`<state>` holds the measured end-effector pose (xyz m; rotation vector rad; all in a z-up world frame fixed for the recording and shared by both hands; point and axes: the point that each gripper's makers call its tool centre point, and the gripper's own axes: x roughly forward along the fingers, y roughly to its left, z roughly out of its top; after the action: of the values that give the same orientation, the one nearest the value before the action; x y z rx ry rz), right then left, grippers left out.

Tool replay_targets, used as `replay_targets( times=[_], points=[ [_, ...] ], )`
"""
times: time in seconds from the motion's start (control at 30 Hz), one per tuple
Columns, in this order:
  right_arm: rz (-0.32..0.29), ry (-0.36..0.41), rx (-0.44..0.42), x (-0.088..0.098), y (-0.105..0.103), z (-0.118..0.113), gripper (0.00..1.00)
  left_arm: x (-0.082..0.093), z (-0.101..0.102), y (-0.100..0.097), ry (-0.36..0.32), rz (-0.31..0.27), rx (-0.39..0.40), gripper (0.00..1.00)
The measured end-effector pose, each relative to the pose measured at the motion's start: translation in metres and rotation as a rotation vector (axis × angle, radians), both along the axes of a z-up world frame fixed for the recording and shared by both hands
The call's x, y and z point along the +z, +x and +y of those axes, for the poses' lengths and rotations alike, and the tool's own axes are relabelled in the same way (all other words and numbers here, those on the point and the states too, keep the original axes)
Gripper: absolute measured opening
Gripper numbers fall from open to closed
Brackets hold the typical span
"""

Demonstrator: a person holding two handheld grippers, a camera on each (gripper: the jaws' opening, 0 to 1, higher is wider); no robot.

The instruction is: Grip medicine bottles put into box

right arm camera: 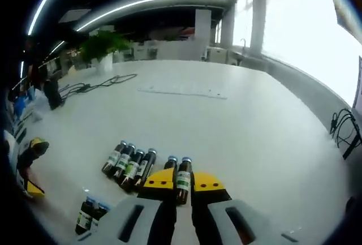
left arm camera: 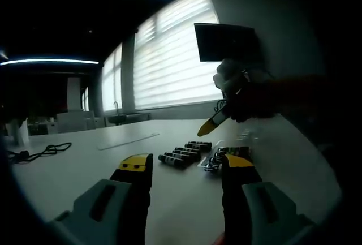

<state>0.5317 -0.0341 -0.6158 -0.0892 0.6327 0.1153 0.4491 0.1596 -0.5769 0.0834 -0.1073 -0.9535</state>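
Several dark medicine bottles [left arm camera: 180,155] with green-and-white labels lie side by side on the white table [left arm camera: 85,171]. My left gripper [left arm camera: 186,164] hovers open and low in front of them, with nothing between its jaws. In the right gripper view, a row of bottles [right arm camera: 129,166] lies to the left and two more bottles [right arm camera: 87,214] lie at the lower left. My right gripper [right arm camera: 183,181] has its jaws close on either side of one bottle [right arm camera: 182,178], which lies next to a second bottle [right arm camera: 171,163]. The right gripper [left arm camera: 206,128] also shows over the bottles. The left gripper [right arm camera: 34,166] appears at the left edge.
A hand [left arm camera: 232,81] holds the right gripper. A flat clear strip [right arm camera: 184,90] lies mid-table. Black cables [right arm camera: 96,84] trail at the far left, and more cables [right arm camera: 342,129] at the right edge. A potted plant [right arm camera: 102,44] stands at the back. A dark screen [left arm camera: 226,41] hangs by the blinds.
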Motion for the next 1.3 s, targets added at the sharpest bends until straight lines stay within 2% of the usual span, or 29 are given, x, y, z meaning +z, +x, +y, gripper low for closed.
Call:
replay_targets(
  times=[0.57, 1.3],
  points=[
    [0.051, 0.000, -0.014, -0.024, 0.001, -0.003, 0.07, 0.001, 0.001, 0.000, -0.010, 0.002, 0.000, 0.42],
    [0.038, -0.005, -0.043, -0.026, -0.001, -0.005, 0.07, 0.001, 0.001, 0.000, -0.006, 0.000, 0.005, 0.42]
  ],
)
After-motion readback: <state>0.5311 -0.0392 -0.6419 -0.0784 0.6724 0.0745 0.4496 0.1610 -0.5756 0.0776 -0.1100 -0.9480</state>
